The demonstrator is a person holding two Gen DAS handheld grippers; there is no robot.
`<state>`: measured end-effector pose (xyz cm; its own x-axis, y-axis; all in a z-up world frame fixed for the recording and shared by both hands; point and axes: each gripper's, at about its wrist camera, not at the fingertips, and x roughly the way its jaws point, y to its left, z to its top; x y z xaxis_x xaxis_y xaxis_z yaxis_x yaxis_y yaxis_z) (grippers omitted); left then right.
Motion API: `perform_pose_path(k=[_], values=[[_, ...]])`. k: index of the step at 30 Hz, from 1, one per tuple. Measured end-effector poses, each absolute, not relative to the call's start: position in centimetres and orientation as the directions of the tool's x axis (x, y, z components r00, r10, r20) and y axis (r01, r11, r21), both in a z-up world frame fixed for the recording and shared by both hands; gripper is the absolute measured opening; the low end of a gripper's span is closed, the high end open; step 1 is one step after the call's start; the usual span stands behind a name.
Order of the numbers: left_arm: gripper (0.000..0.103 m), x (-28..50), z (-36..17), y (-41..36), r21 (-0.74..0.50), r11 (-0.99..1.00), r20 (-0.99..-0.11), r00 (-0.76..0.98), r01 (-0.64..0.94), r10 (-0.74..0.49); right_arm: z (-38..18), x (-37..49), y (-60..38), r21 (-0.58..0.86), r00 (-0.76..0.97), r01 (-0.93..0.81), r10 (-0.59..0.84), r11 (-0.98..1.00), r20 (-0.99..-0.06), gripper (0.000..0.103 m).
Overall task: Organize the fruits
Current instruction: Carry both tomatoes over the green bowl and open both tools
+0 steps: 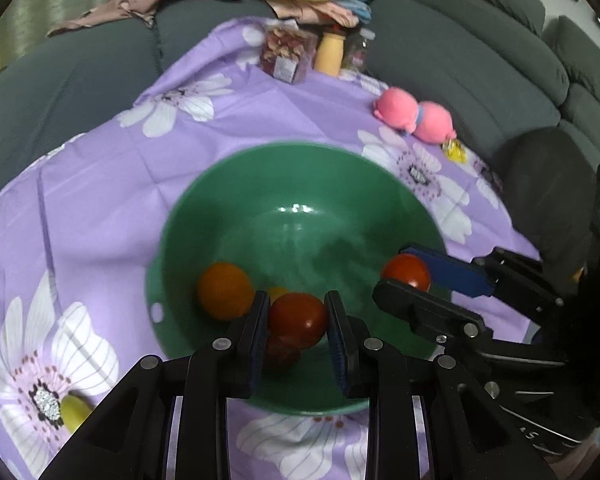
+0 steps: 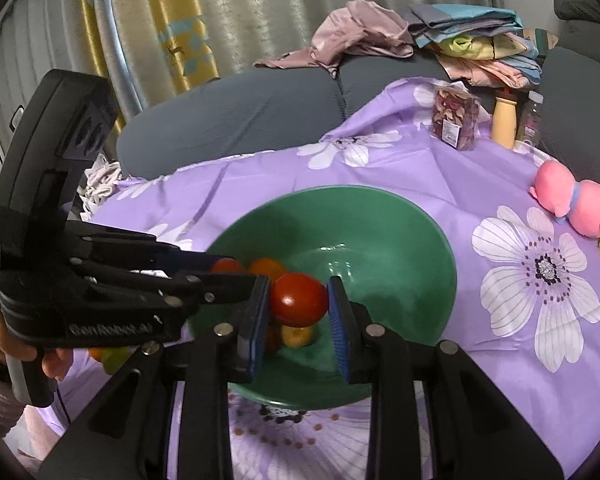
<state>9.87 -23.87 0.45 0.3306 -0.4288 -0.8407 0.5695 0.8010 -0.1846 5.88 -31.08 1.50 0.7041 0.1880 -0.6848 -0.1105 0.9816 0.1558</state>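
- Tomatoes, round, glossy red: one (image 1: 298, 320) clamped in left gripper (image 1: 298, 322), another (image 2: 299, 299) in right gripper (image 2: 299, 302), both over the smooth green bowl (image 1: 228, 184).
- Orange (image 1: 224, 291) sits inside the bowl; no long axis to tell.

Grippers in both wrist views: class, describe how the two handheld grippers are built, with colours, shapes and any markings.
Both are black, angular, plastic-looking frames with silver screw heads at the joints. The left gripper and right gripper each have two flat fingers faced with blue ribbed pads. Seen from the right wrist view, the left gripper's body bears pale lettering, blurred, and a boxy black camera housing on top.
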Motion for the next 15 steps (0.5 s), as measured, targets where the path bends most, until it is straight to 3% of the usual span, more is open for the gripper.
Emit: perform_pose_path(k=[11, 13, 15], values=[[0.030, 9.9, -0.5, -23.5, -0.164, 0.828, -0.862, 0.331, 0.536, -0.385, 0.3, 6.0, -31.3, 0.149, 0.679, -0.088, 0.169, 0.985, -0.715, 0.031], [0.048, 9.8, -0.2, -23.0, -0.166, 0.834, -0.858, 0.340, 0.526, -0.385, 0.3, 5.9, -31.3, 0.148, 0.678, -0.078, 0.161, 0.986, -0.717, 0.039], [0.058, 9.4, 0.2, -22.3, -0.170, 0.838, -0.851, 0.352, 0.518, -0.390, 0.4, 5.5, -31.2, 0.150, 0.680, -0.075, 0.160, 0.986, -0.716, 0.044]])
